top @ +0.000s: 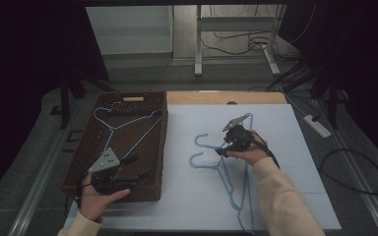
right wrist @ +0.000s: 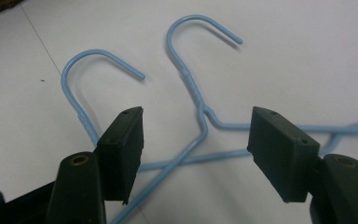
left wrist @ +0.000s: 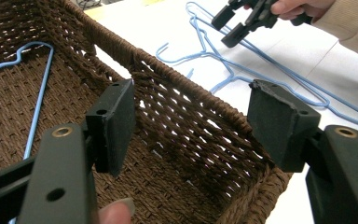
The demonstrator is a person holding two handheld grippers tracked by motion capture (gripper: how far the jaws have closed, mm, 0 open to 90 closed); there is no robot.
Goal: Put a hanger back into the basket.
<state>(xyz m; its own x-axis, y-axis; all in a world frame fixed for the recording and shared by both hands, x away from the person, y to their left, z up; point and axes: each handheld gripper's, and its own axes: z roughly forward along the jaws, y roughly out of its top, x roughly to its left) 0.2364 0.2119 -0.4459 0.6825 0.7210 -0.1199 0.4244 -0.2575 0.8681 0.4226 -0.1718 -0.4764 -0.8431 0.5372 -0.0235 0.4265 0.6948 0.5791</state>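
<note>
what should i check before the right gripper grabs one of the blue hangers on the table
1. Right gripper jaws open: ok.
2. Neck of one hanger between the jaws: ok.
3. Pads not yet pressing on the wire: ok.
4. Second hanger crosses under the first, so both may lift together: not ok.
5. Basket has room, with one hanger lying inside: ok.
6. Left gripper open over the basket, out of the way: ok.

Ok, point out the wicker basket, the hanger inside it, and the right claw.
wicker basket (top: 163, 129): high view, right rim.
hanger inside it (top: 128, 124): high view, wire shoulder.
right claw (right wrist: 195, 151): right gripper view, midway between open fingertips.
</note>
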